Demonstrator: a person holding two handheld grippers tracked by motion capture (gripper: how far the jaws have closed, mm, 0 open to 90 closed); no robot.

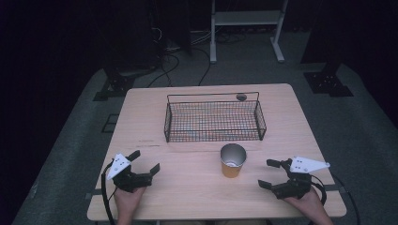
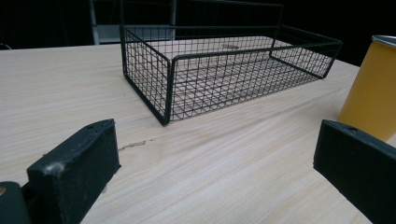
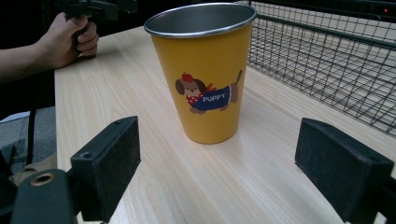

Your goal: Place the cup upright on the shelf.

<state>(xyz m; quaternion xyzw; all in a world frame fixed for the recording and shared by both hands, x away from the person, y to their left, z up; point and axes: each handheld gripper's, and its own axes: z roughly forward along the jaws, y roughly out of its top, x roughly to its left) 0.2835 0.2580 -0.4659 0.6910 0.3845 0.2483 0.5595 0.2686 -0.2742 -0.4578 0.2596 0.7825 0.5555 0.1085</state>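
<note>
I see both claws spread wide, empty: left claw (image 1: 146,161), right claw (image 1: 268,173). Yellow cup (image 1: 233,160) upright between them on the tabletop (image 1: 187,192). Wire basket (image 1: 214,121) just behind.

A glossy yellow cup (image 3: 205,74) with matt metal inside, black wire basket (image 1: 214,117), pale wood-grain table (image 1: 187,187).

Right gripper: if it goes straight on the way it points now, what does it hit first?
Probably the yellow cup. It stands upright, centred ahead of the open right gripper, with bare table between. The wire basket sits beyond, off to one side.
</note>
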